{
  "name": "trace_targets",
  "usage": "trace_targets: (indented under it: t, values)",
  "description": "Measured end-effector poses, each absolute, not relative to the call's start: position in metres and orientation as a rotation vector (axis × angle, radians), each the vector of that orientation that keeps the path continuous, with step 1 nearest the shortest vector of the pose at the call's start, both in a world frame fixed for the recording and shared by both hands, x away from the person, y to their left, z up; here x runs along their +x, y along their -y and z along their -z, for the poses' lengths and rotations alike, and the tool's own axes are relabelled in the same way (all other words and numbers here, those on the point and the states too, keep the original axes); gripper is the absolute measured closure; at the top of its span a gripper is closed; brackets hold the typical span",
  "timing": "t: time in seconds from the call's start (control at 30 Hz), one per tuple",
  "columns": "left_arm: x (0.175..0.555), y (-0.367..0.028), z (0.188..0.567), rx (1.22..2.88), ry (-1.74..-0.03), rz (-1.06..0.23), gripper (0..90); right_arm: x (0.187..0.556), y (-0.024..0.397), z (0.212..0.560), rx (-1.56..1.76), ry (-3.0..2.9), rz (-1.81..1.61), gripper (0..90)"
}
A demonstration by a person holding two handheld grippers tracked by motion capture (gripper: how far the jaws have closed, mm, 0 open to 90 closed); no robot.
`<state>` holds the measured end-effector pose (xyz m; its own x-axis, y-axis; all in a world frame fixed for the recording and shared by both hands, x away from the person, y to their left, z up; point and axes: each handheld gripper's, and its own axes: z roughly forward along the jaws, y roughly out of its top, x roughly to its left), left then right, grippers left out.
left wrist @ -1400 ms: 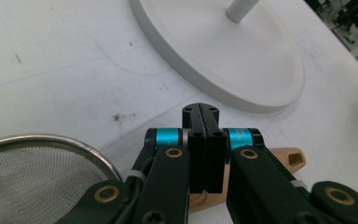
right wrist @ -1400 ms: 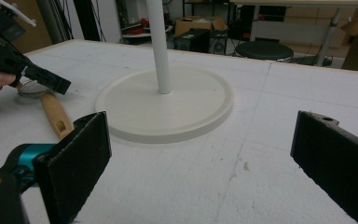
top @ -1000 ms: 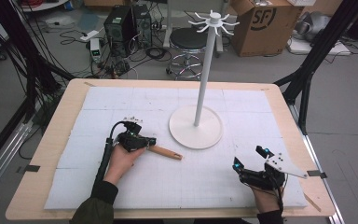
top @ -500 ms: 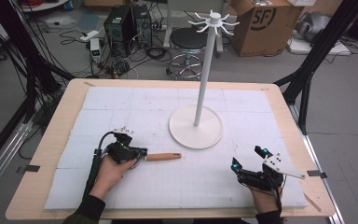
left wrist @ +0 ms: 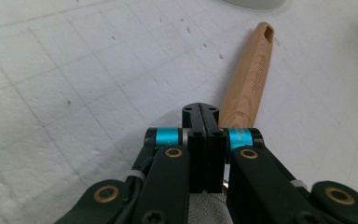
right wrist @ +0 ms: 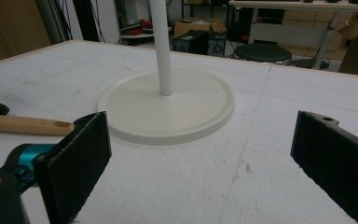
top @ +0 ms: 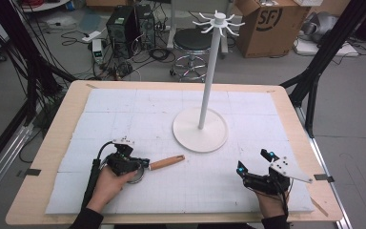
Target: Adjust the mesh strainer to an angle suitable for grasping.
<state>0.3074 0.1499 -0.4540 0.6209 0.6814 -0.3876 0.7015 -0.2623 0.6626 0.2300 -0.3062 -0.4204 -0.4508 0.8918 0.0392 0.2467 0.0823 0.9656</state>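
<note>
On the white foam mat (top: 124, 114) covering the wooden table (top: 62, 124), the left gripper (top: 140, 164) lies low at the near left, held in the person's left hand (top: 108, 185). In the left gripper view its two black jaws stand pressed fully together, and a patch of fine metal mesh shows directly beneath them. The strainer (top: 159, 163) lies flat on the mat: its wooden handle (left wrist: 251, 79) runs away from the jaw tips toward the stand, slot-ended and bearing faint lettering, while its round metal rim sits under the gripper body in the high view. Whether the closed jaws actually pinch the rim cannot be told. The right gripper (top: 255, 167) rests at the near right of the mat, well apart from the strainer; the right gripper view shows its padded jaws spread wide with bare mat between them. The white stand (top: 201, 129), a round base with a tall upright pole topped by radial hooks, occupies the mat's middle, just beyond the handle's far end.
</note>
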Motion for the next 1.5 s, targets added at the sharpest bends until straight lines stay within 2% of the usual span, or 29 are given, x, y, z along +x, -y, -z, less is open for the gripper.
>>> trace_targets:
  t: [1.33,1.5]
  values:
    - [0.289,-0.154,0.455,1.969,-1.01,0.101,90.0,0.232,0.306,0.418,1.115,-1.765,-1.406,4.0]
    - [0.289,-0.157,0.453,1.941,-1.013,0.06,89.8,0.232,0.307,0.418,1.118,-1.765,-1.41,4.0]
